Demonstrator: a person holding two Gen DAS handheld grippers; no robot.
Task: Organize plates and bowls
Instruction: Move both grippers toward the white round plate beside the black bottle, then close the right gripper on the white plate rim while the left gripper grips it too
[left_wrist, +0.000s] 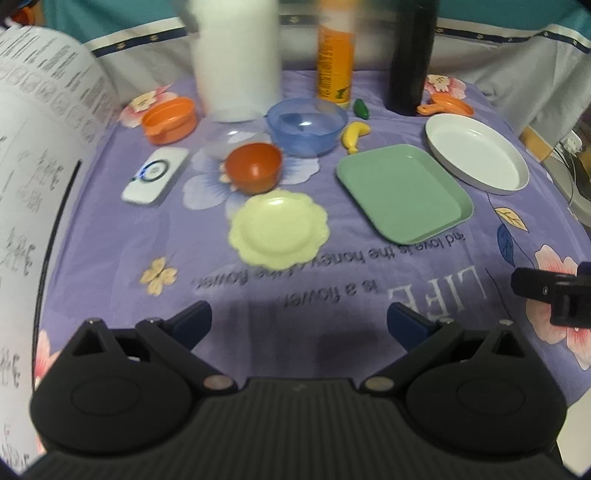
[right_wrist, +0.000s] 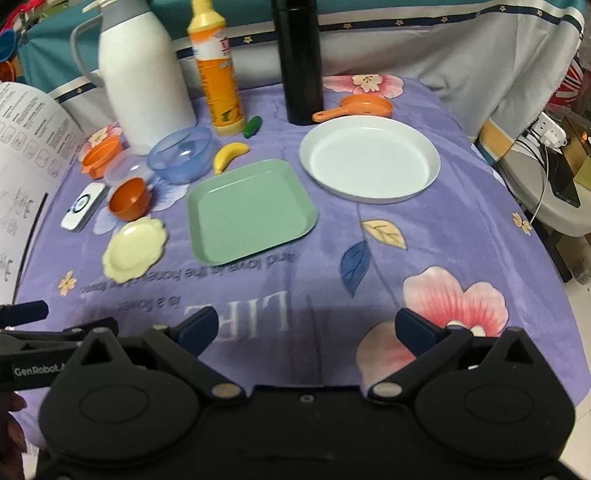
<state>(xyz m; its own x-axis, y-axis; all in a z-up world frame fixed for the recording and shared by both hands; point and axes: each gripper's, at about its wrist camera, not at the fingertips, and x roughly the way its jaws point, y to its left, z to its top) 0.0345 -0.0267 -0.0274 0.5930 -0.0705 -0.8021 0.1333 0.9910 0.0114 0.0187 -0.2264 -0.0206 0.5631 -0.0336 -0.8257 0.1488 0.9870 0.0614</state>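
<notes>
On the purple flowered cloth lie a pale yellow scalloped plate (left_wrist: 279, 230) (right_wrist: 133, 247), a green square plate (left_wrist: 404, 192) (right_wrist: 249, 210) and a round white plate (left_wrist: 476, 151) (right_wrist: 369, 162). Behind them stand a brown-orange bowl (left_wrist: 255, 168) (right_wrist: 130, 201), a blue translucent bowl (left_wrist: 306, 125) (right_wrist: 181, 153), a clear bowl (left_wrist: 231, 138) (right_wrist: 127, 168) and an orange container (left_wrist: 170, 120) (right_wrist: 100, 157). My left gripper (left_wrist: 299, 321) is open over the near cloth, empty. My right gripper (right_wrist: 306, 328) is open too, nearer the table's right side, holding nothing.
A white thermos (right_wrist: 142, 74), an orange bottle (right_wrist: 218, 77) and a black flask (right_wrist: 301, 59) line the back. A toy banana (right_wrist: 229, 155), a green toy (right_wrist: 252, 125), a small orange pan (right_wrist: 358, 107) and a white device (right_wrist: 84, 206) lie around. Printed paper (left_wrist: 33, 184) stands at left.
</notes>
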